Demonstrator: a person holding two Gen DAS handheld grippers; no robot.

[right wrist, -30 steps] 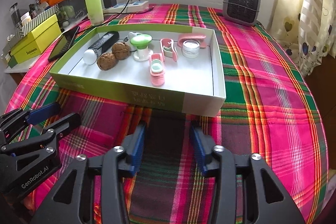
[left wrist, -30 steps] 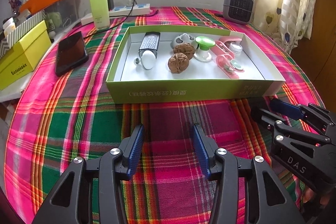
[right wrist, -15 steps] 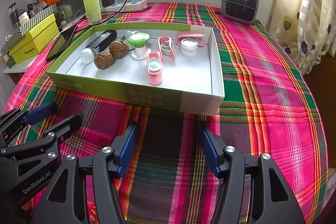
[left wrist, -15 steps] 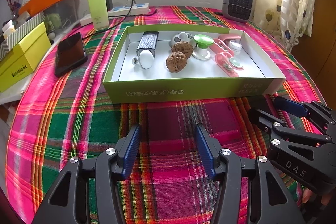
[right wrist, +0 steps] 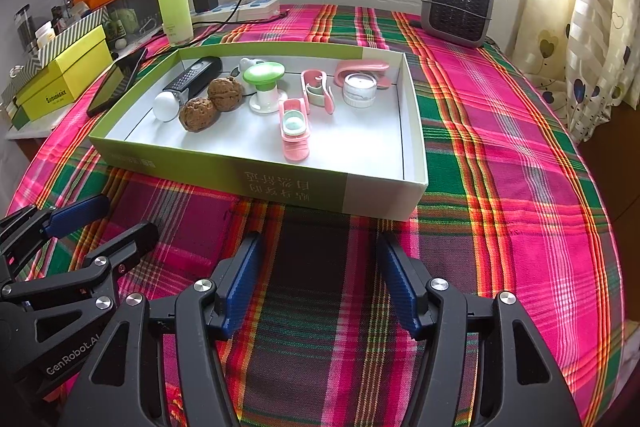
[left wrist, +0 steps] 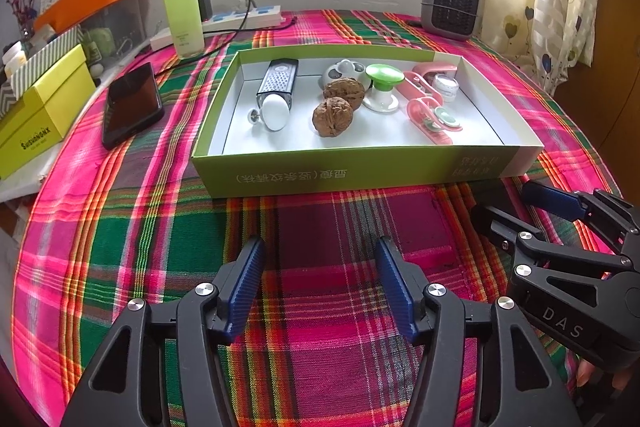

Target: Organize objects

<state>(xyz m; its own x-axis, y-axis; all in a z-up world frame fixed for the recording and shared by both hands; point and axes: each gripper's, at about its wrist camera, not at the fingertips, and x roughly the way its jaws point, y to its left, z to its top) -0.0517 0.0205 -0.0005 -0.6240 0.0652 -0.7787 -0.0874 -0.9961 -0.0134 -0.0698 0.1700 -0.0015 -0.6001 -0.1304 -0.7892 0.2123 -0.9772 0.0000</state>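
Note:
A shallow green box (left wrist: 360, 171) stands on the plaid tablecloth. It holds two walnuts (left wrist: 333, 115), a black grater (left wrist: 280, 79) with a white knob (left wrist: 274, 113), a green-capped white stand (left wrist: 384, 75), pink clips (left wrist: 434, 119) and a small clear jar (left wrist: 446, 87). In the right wrist view the box (right wrist: 304, 191) shows the same items, the walnuts (right wrist: 198, 113) among them. My left gripper (left wrist: 320, 247) hovers over the cloth just in front of the box, its jaws opening with nothing between them. Beside it my right gripper (right wrist: 319, 243) stands open and empty.
Left of the box lie a black phone (left wrist: 130, 103) and a yellow carton (left wrist: 36, 111). Behind it stand a green bottle (left wrist: 182, 11), a power strip (left wrist: 244, 17) with a plugged-in charger, and a small grey heater (left wrist: 450, 5). A curtain hangs at the right.
Both grippers' jaws have spread wider apart. Neither hand has shifted, and the items in the box lie as before.

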